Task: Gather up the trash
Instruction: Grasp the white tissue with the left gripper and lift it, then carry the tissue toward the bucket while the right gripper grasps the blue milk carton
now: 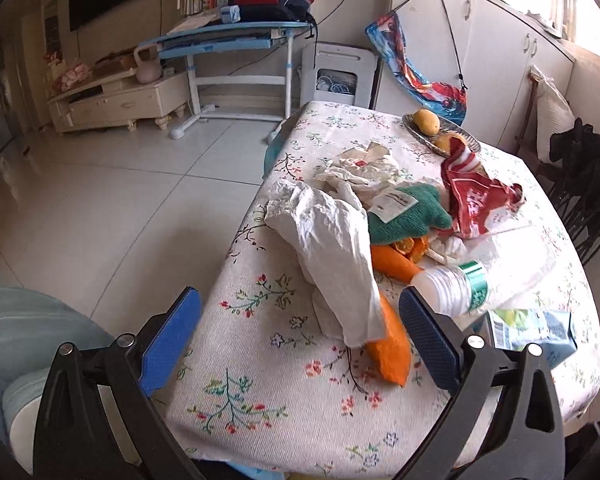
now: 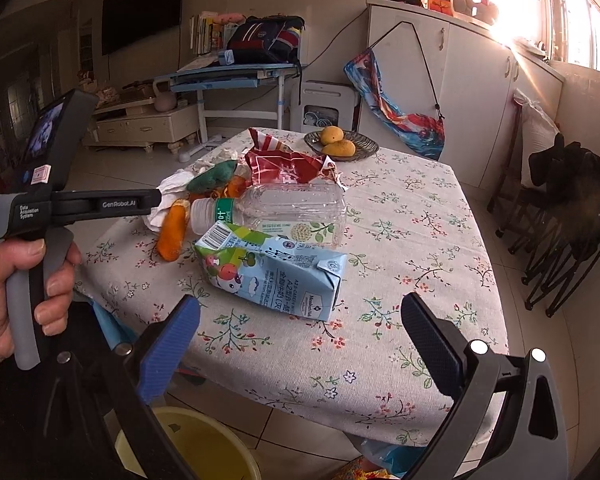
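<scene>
Trash lies heaped on the floral tablecloth [image 1: 268,380]: crumpled white paper [image 1: 332,240], orange peel [image 1: 392,344], a green cloth [image 1: 412,216], a torn red wrapper [image 1: 476,196], a clear plastic bottle [image 1: 496,280] and a blue milk carton [image 2: 276,272]. My left gripper [image 1: 300,332] hovers open over the table's near edge, just short of the white paper. My right gripper [image 2: 300,336] is open too, its jaws wide apart in front of the carton [image 1: 540,328]. A yellow bucket [image 2: 188,448] stands on the floor below the table edge.
A plate with mangoes [image 2: 340,144] sits at the table's far side. A hand [image 2: 16,288] holds the left tool's handle at the left of the right wrist view. Black folding chairs [image 2: 568,216] stand to the right, a blue desk [image 1: 228,40] across the tiled floor.
</scene>
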Demonstrator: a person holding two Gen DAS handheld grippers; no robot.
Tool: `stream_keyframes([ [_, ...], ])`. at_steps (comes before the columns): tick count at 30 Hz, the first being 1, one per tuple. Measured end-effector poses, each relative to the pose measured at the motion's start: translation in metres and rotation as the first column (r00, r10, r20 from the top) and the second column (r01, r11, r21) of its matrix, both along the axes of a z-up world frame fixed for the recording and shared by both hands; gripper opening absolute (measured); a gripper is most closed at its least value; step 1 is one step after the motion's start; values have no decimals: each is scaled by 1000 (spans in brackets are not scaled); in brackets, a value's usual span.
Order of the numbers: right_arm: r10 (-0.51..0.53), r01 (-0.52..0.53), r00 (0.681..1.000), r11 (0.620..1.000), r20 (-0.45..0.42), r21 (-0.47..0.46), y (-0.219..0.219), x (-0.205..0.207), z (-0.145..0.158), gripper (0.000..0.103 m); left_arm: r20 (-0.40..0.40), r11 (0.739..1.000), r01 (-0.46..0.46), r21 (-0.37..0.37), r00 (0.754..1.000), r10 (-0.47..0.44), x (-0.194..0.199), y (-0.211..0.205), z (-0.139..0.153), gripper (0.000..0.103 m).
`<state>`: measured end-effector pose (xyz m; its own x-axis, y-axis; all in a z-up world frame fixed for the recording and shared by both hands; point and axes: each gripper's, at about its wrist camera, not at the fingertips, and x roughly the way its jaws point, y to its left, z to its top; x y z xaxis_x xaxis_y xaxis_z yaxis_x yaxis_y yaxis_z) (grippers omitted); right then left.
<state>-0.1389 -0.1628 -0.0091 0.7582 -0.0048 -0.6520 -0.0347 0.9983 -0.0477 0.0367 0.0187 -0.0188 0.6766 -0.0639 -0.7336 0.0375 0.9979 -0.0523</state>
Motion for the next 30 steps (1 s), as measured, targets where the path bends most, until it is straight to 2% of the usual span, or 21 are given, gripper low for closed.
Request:
stream_keyframes([
  [6, 98, -100, 994, 994, -43, -38, 8, 24, -11, 97, -48, 1000, -17, -6, 999, 16, 45, -1, -14, 96],
  [8, 122, -124, 991, 991, -55, -53, 11, 30, -14, 97, -81, 1000, -22, -5, 997, 21, 56, -1, -22, 91],
  [10, 143, -148, 987, 987, -69, -69, 11, 36, -17, 97, -98, 1000, 1, -32, 995, -4, 64, -3, -25, 67],
  [11, 151, -158, 986, 983, -76, -90, 13, 40, -18, 97, -100, 999, 10, -44, 995, -15, 67, -3, -25, 60],
  [13, 168, -178, 981, 978, -92, -105, 13, 49, -20, 97, -118, 996, 28, -86, 992, -38, 72, -1, -26, 22],
  [16, 188, -200, 976, 974, -112, -102, 13, 61, -22, 97, -89, 991, 44, -124, 994, -55, 68, 3, -18, 11],
  [18, 204, -215, 971, 973, -124, -79, 11, 67, -24, 97, -52, 987, 76, -138, 995, -84, 58, 5, -9, 8],
  [20, 223, -233, 965, 970, -137, -66, 11, 74, -26, 97, -24, 986, 94, -141, 995, -98, 44, 8, -2, 7],
  [24, 260, -274, 951, 959, -168, -68, 11, 83, -29, 96, 24, 971, 142, -192, 990, -140, 15, 20, 10, 7],
  [30, 330, -346, 924, 937, -193, -55, 13, 96, -32, 94, 51, 962, 170, -212, 985, -163, -25, 31, 17, 7],
])
